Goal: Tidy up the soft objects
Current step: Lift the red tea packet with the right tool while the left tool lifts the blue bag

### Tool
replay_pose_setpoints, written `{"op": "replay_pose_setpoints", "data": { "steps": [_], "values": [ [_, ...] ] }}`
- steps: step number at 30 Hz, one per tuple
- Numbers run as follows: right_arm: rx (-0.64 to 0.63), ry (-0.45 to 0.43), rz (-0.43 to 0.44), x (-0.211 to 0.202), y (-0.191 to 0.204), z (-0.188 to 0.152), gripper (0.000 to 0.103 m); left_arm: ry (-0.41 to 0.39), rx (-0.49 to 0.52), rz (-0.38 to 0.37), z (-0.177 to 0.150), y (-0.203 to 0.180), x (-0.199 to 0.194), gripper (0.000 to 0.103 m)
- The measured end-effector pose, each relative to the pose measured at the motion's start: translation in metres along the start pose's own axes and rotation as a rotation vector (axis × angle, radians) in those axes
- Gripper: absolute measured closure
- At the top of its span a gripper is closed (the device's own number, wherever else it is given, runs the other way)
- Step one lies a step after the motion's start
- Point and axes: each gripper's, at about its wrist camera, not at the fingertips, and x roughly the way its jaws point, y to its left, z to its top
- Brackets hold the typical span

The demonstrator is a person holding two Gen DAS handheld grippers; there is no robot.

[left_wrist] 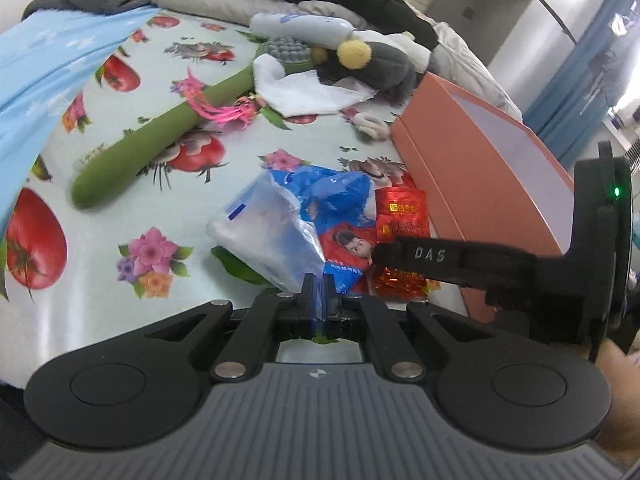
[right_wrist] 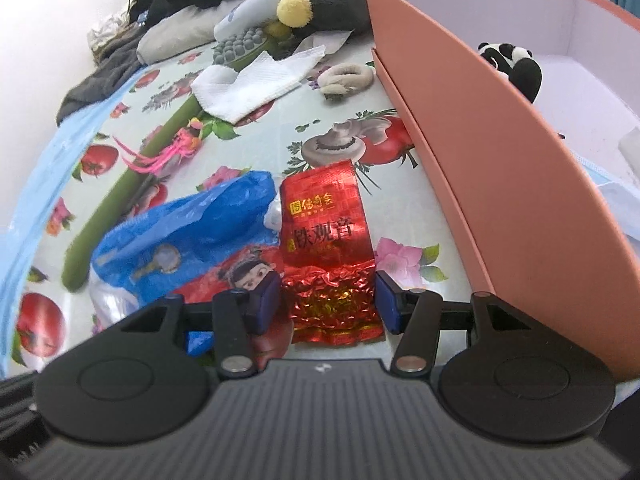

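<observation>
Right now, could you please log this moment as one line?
left gripper: shut on plastic bag | right gripper: open around red packet | box: holds panda

One orange box (right_wrist: 492,168); one panda plush (right_wrist: 514,65) inside it; one red foil tea packet (right_wrist: 326,248); one blue plastic bag (right_wrist: 192,236); one long green massage stick (left_wrist: 160,140); one white cloth (right_wrist: 252,80); one grey plush toy (left_wrist: 372,64) — one yellow pom-pom (left_wrist: 354,54) on it; one beige fabric ring (right_wrist: 346,76).
</observation>
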Motion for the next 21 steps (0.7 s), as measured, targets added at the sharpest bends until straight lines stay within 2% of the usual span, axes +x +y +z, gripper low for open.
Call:
{"op": "replay_pose_setpoints", "data": {
  "steps": [2,5,7,9,10,11,18,21],
  "values": [
    [-0.004,-0.003,-0.005,-0.002,-0.003,0.0,0.049,0.044,0.008,-0.05,0.003,0.0,0.004,0.1],
    [-0.006,0.006,0.008,-0.002,-0.007,-0.001,0.049,0.075,0.024,-0.065,0.002,-0.001,0.007,0.1],
    [-0.024,0.007,0.02,-0.006,-0.006,-0.002,0.048,0.074,0.047,-0.048,0.001,-0.002,0.005,0.098],
    [-0.029,0.006,0.035,-0.01,-0.007,-0.002,0.048,0.086,0.076,-0.044,0.001,-0.002,0.003,0.084],
    [-0.031,0.008,0.041,-0.011,-0.007,-0.003,0.048,0.089,0.085,-0.036,0.001,-0.001,0.002,0.067],
    [-0.032,0.01,0.048,-0.012,-0.007,-0.003,0.046,0.087,0.094,-0.029,0.002,-0.001,0.001,0.057],
    [-0.07,0.009,0.041,-0.018,-0.005,-0.009,0.04,0.01,0.178,0.035,0.018,0.006,-0.013,0.056],
    [-0.089,0.006,0.022,-0.017,-0.003,-0.012,0.039,-0.002,0.195,0.021,0.035,0.01,-0.011,0.054]
  ]
}}
